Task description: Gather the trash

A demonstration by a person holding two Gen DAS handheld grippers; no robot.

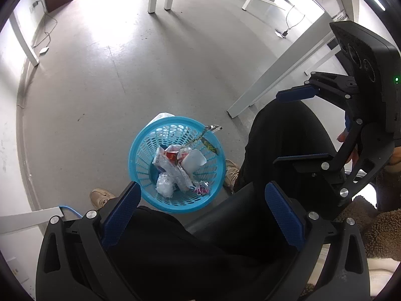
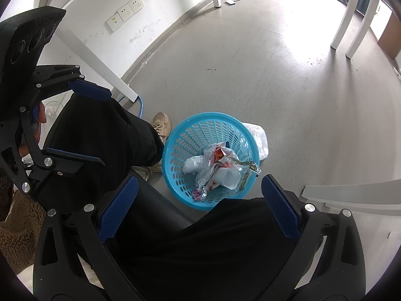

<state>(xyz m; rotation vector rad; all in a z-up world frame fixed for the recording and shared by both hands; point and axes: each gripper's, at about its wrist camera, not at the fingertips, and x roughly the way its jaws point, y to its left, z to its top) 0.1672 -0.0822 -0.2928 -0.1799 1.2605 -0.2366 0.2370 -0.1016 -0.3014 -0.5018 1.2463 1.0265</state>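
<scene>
A blue mesh waste basket (image 1: 140, 155) stands on the grey floor between the person's feet; it also shows in the right wrist view (image 2: 180, 140). It holds trash: a white cup (image 2: 229, 178), clear plastic wrap (image 1: 165, 185), a red and white carton (image 1: 171, 154) and a foil wrapper (image 1: 211, 128) hanging over the rim. A white crumpled bag (image 2: 259, 135) lies on the floor against the basket. My left gripper (image 1: 200, 203) is open and empty above the person's lap. My right gripper (image 2: 199, 198) is open and empty too, and shows in the left wrist view (image 1: 283, 128).
The person's black-trousered legs (image 1: 283, 145) and tan shoes (image 2: 160, 123) flank the basket. White table legs (image 1: 275, 75) stand around, a blue cable (image 2: 141, 105) runs by one, and wall sockets (image 2: 127, 12) sit on the wall.
</scene>
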